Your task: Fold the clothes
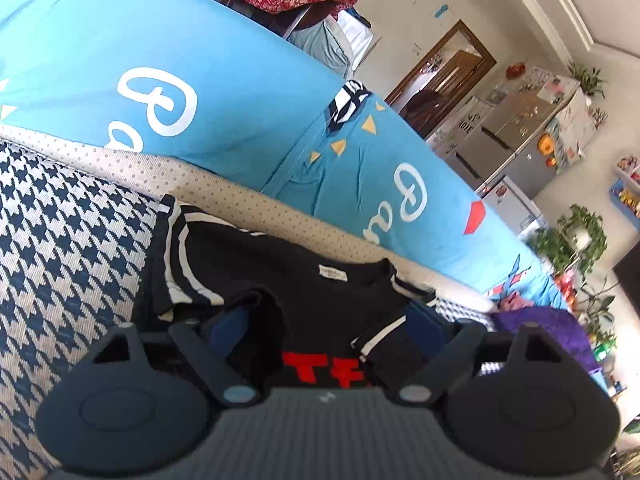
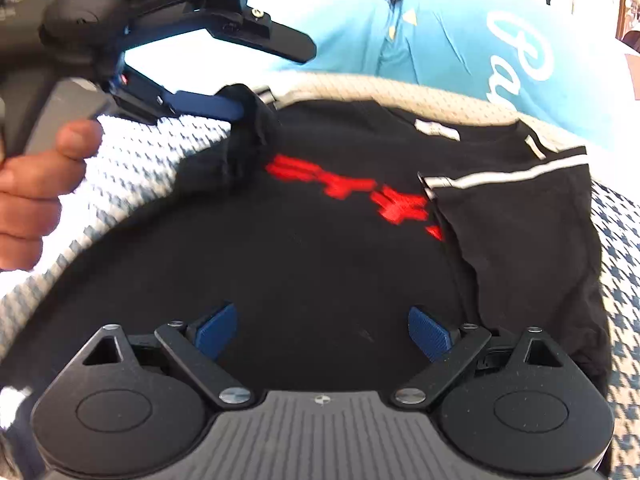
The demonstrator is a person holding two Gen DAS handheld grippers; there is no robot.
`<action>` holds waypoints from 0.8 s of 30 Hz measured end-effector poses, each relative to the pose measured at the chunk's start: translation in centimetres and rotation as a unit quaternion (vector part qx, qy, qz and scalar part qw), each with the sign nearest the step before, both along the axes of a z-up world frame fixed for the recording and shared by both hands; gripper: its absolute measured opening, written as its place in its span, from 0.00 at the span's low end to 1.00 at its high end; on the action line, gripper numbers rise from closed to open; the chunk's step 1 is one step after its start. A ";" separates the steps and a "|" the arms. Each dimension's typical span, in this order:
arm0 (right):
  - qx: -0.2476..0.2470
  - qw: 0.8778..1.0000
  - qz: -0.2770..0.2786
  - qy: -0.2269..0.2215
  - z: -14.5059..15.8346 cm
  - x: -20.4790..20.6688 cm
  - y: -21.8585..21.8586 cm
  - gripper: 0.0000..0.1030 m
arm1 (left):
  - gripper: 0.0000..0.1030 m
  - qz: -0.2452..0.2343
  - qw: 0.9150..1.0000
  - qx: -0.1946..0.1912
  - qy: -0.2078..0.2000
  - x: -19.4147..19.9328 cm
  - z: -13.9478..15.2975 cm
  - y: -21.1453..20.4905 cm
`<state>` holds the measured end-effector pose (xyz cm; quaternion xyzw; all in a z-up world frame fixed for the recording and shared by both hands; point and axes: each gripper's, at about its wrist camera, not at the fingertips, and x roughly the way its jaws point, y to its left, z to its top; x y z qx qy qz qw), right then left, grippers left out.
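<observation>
Lying flat on the houndstooth cushion [image 1: 60, 240], the black T-shirt [image 2: 320, 260] has one sleeve folded in. Left gripper [image 1: 324, 328] sits with fingers spread wide over a bunched fold near the collar, not clamping. Right gripper [image 2: 322, 330] hovers over the hem, fingers apart, empty.

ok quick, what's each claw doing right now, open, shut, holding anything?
Left claw: open, lower finger against a bunched fold of the black shirt, not clamped.
Right claw: open over the shirt, holding nothing.
</observation>
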<state>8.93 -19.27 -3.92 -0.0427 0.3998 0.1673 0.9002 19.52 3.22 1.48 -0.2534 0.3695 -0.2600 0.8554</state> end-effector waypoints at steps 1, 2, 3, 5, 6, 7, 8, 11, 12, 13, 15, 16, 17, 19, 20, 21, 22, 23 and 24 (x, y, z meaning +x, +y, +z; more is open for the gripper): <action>0.007 1.000 0.003 -0.010 0.2 -0.1 0.1 0.90 | 0.84 0.000 1.000 -0.004 0.007 0.1 -0.1 0.1; 0.012 1.000 0.006 -0.020 0.4 -0.1 0.2 0.90 | 0.84 0.002 1.000 -0.005 0.015 0.3 -0.3 0.2; 0.018 0.999 0.008 -0.029 0.5 -0.1 0.3 0.90 | 0.84 0.005 1.000 -0.005 0.023 0.4 -0.6 0.3; 0.033 0.998 0.011 -0.043 0.7 0.2 0.7 0.90 | 0.84 0.011 0.999 -0.006 0.040 0.6 -1.2 0.6; 0.041 0.998 0.012 -0.049 0.8 0.4 0.9 0.90 | 0.84 0.013 0.999 -0.006 0.049 0.7 -1.5 0.7; 0.051 0.997 0.012 -0.054 0.8 0.6 1.1 0.90 | 0.84 0.015 0.999 -0.012 0.047 0.7 -1.3 0.9; 0.057 0.997 0.011 -0.059 0.8 0.8 1.3 0.90 | 0.84 0.015 0.999 -0.021 0.041 0.7 -0.9 1.1; 0.065 0.995 0.005 -0.075 0.7 1.5 2.0 0.90 | 0.86 0.014 0.999 -0.041 0.021 0.5 0.4 2.0; 0.066 0.995 0.001 -0.080 0.7 1.6 2.1 0.90 | 0.87 0.013 0.999 -0.044 0.014 0.4 0.8 2.2; 0.070 0.994 -0.002 -0.084 0.6 1.8 2.2 0.90 | 0.88 0.012 0.999 -0.046 0.007 0.3 1.2 2.4; 0.081 0.993 -0.007 -0.084 0.3 2.3 2.2 0.90 | 0.89 0.015 0.999 -0.053 0.002 0.3 1.6 3.0; 0.086 0.993 -0.010 -0.083 0.2 2.5 2.1 0.90 | 0.90 0.021 0.998 -0.054 0.003 0.3 1.6 3.3; 0.090 0.993 -0.013 -0.082 0.1 2.7 2.2 0.90 | 0.90 0.028 0.998 -0.054 0.006 0.4 1.5 3.6; 0.098 0.992 -0.015 -0.084 -0.1 3.0 2.2 0.90 | 0.90 0.042 0.998 -0.053 0.015 0.6 1.2 4.2; 0.102 0.991 -0.015 -0.085 -0.1 3.0 2.2 0.90 | 0.90 0.047 0.997 -0.053 0.020 0.8 1.0 4.4; 0.106 0.990 -0.014 -0.088 -0.1 3.1 2.3 0.90 | 0.90 0.051 0.997 -0.054 0.025 0.9 0.7 4.5; 0.108 0.990 -0.013 -0.091 -0.2 3.2 2.5 0.90 | 0.90 0.055 0.997 -0.055 0.030 1.0 0.4 4.7; 0.109 0.989 -0.011 -0.095 -0.2 3.3 2.7 0.90 | 0.90 0.058 0.996 -0.057 0.033 1.1 0.2 4.7; 0.108 0.989 -0.009 -0.098 -0.3 3.4 3.1 0.90 | 0.90 0.060 0.996 -0.058 0.036 1.3 0.0 4.7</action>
